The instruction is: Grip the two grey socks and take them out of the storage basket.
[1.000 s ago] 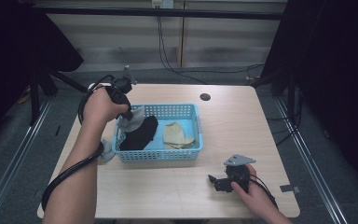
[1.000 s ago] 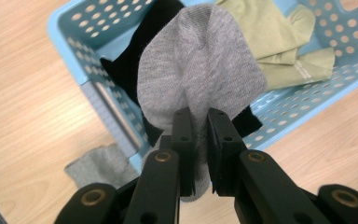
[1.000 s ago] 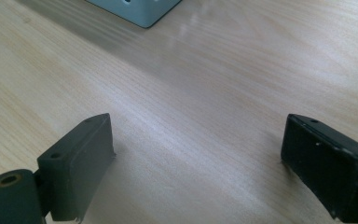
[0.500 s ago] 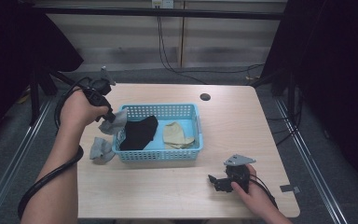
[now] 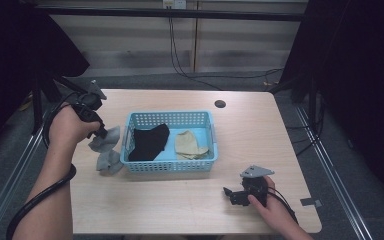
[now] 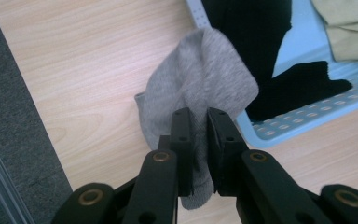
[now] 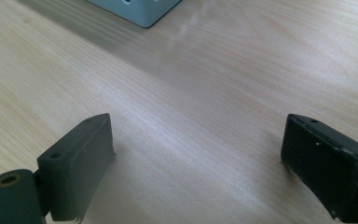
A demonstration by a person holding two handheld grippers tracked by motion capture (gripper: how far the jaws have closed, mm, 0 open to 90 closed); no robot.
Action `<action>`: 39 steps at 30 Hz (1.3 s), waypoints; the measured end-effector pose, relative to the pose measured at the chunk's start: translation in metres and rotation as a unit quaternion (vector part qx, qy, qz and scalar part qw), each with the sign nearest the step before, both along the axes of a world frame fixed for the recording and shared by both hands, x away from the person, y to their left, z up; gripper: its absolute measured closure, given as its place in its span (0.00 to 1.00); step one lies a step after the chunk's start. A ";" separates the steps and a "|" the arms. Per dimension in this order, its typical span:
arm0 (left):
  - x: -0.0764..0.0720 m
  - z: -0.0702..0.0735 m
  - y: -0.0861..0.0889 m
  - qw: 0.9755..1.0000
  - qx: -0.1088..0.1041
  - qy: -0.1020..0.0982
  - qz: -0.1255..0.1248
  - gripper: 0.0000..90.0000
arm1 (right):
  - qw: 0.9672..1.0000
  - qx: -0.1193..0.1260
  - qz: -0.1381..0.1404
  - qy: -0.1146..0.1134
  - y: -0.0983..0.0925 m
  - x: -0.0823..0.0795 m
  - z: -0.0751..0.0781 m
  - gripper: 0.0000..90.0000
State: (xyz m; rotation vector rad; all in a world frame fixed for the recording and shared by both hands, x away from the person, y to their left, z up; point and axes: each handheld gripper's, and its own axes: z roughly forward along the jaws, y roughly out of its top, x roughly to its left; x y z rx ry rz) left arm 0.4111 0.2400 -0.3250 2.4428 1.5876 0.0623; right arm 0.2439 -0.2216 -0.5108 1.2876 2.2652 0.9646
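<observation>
My left gripper (image 5: pixel 101 134) (image 6: pixel 198 117) is shut on a grey sock (image 5: pixel 106 140) (image 6: pixel 205 84), which hangs just left of the blue basket (image 5: pixel 169 166) (image 6: pixel 284 130), above the table. A second grey sock (image 5: pixel 109 161) lies on the table under it. Inside the basket lie a black sock (image 5: pixel 150 141) (image 6: pixel 261 42) and beige socks (image 5: pixel 190 145) (image 6: pixel 349 28). My right gripper (image 5: pixel 228 194) (image 7: pixel 198 140) rests on the table near the front right, open, with bare wood between its jaws.
The wooden table (image 5: pixel 250 130) has a dark round hole (image 5: pixel 220 104) behind the basket. Its left edge (image 6: pixel 32 140) runs close to the hanging sock, with grey floor beyond. A corner of the basket (image 7: pixel 140 9) shows ahead of the right gripper.
My left hand has carried the grey sock from over the basket's left end out to the left, past the rim and slightly lower. The right gripper has stayed still.
</observation>
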 end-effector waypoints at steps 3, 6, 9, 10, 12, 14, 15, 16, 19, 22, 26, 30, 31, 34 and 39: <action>0.000 -0.007 0.007 1.000 -0.001 0.003 0.008 0.90 | 1.000 0.000 0.000 0.000 0.000 0.000 0.000 0.10; -0.001 -0.015 0.013 1.000 -0.002 0.000 0.017 0.90 | 1.000 0.001 0.000 -0.001 0.000 0.000 0.000 0.10; 0.000 -0.022 0.016 1.000 -0.005 0.000 0.022 0.90 | 1.000 0.001 0.000 -0.001 0.000 0.000 0.000 0.10; 0.000 -0.025 0.016 1.000 -0.003 0.002 0.017 0.91 | 1.000 0.001 -0.001 0.000 0.000 0.000 0.000 0.10; 0.000 -0.030 0.014 1.000 -0.005 0.004 0.017 0.91 | 1.000 0.001 0.000 -0.001 0.000 0.000 0.000 0.10; 0.001 -0.033 0.013 1.000 -0.001 0.002 0.008 0.91 | 1.000 0.000 0.000 -0.001 0.000 0.000 0.000 0.10; 0.000 -0.034 0.011 1.000 -0.004 0.000 0.012 0.90 | 1.000 0.001 0.000 -0.001 0.000 0.000 0.000 0.10; 0.000 -0.035 0.010 1.000 -0.006 -0.005 0.012 0.86 | 1.000 0.001 0.000 -0.001 0.000 0.000 0.000 0.10; -0.002 -0.033 0.007 1.000 -0.008 -0.009 0.005 0.76 | 1.000 0.001 0.000 -0.001 0.000 0.000 0.000 0.10; -0.004 -0.031 0.005 1.000 -0.007 -0.020 0.001 0.65 | 1.000 0.001 0.000 -0.001 0.000 0.000 0.000 0.10; -0.008 -0.029 0.002 1.000 -0.010 -0.029 0.002 0.51 | 1.000 0.001 0.000 -0.001 0.000 0.000 0.000 0.10; -0.014 -0.031 0.000 0.999 -0.014 -0.028 -0.012 0.43 | 1.000 0.000 0.000 -0.001 0.000 0.000 0.000 0.10; -0.016 -0.032 -0.001 0.999 -0.014 -0.031 -0.016 0.42 | 1.000 0.000 0.000 -0.001 0.000 0.000 0.000 0.10; -0.022 -0.033 -0.004 0.999 -0.021 -0.041 -0.023 0.38 | 1.000 0.001 0.000 -0.002 0.000 0.000 0.000 0.10; -0.035 -0.041 -0.010 0.998 -0.030 -0.037 -0.041 0.34 | 1.000 0.002 -0.002 0.002 0.000 0.000 0.000 0.10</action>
